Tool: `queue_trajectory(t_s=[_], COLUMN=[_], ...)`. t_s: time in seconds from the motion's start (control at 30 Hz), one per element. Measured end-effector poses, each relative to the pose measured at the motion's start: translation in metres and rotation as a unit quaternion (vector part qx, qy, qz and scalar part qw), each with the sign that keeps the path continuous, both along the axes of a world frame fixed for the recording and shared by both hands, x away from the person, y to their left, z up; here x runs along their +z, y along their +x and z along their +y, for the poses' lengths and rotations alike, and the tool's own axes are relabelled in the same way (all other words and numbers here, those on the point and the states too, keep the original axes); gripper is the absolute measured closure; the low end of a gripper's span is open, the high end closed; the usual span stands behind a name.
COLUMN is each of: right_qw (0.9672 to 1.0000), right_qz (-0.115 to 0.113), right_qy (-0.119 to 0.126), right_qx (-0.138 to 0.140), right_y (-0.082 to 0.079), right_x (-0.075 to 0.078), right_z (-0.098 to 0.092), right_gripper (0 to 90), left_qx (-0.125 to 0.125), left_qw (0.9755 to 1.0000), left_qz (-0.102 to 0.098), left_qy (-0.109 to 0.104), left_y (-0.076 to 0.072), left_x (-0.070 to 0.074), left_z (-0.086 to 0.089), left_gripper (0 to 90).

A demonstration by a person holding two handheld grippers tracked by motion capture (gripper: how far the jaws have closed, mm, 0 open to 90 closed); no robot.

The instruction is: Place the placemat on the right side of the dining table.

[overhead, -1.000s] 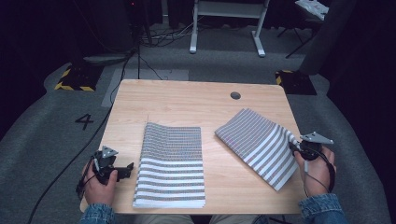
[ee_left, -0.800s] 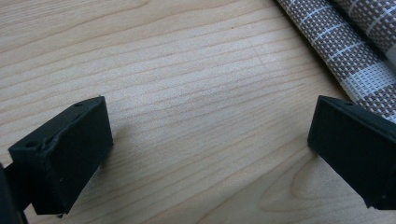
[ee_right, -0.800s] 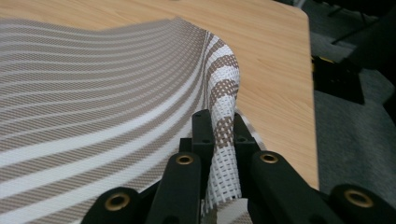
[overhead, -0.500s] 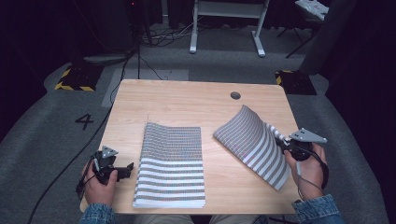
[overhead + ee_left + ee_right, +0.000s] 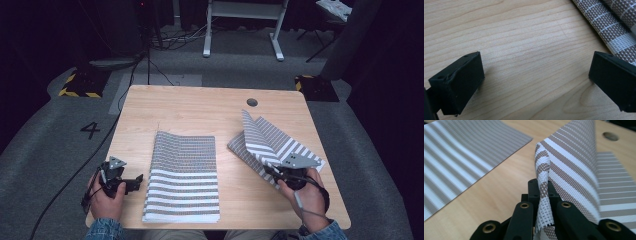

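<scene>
at the table's [image 5: 200, 107] four o'clock, the right gripper [image 5: 274, 171] pinches the striped mat's [image 5: 267, 140] corner, raised for folding; the left gripper [image 5: 135, 181], spread, idles at eight o'clock beside the flat mat [image 5: 184, 175].

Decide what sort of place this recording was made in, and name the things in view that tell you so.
Probably a lab or studio set up for recording, not a home. A bare wooden table stands alone on grey carpet marked with a number 4, ringed by dark curtains, with yellow-and-black taped bases and loose cables behind it.

right gripper [image 5: 276, 172] moved leftward | striped mat [image 5: 260, 137] corner lifted, folding over
</scene>
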State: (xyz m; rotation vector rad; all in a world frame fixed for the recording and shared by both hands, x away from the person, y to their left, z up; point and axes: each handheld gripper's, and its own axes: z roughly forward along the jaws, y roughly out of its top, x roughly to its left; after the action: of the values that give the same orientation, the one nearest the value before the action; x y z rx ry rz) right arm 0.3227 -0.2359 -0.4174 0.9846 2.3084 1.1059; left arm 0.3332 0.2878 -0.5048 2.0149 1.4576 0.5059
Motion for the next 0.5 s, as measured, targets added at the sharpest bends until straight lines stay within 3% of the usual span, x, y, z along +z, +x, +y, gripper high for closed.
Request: queue_trajectory(t_s=[0.27, 0.43, 0.47, 0.5], right_qw=[0.9986, 0.9946, 0.9937, 0.9937], right_qz=[0.041, 0.093, 0.1, 0.1], right_qy=[0.004, 0.028, 0.033, 0.033], right_qx=[0.032, 0.037, 0.038, 0.038], right_y=[-0.021, -0.035, -0.037, -0.037], right_x=[-0.02, -0.027, -0.027, -0.027], right_z=[0.01, 0.012, 0.013, 0.013], right_gripper=[85.1, 67.2, 60.9, 60.9], left_qx=[-0.002, -0.001, -0.001, -0.001], left_qw=[1.0, 1.0, 1.0, 1.0], left_qz=[0.0, 0.0, 0.0, 0.0], left_qy=[0.0, 0.002, 0.002, 0.002], left_y=[0.001, 0.001, 0.001, 0.001], left_x=[0.0, 0.0, 0.0, 0.0], left_z=[0.0, 0.0, 0.0, 0.0], left_gripper=[0.0, 0.0, 0.0, 0.0])
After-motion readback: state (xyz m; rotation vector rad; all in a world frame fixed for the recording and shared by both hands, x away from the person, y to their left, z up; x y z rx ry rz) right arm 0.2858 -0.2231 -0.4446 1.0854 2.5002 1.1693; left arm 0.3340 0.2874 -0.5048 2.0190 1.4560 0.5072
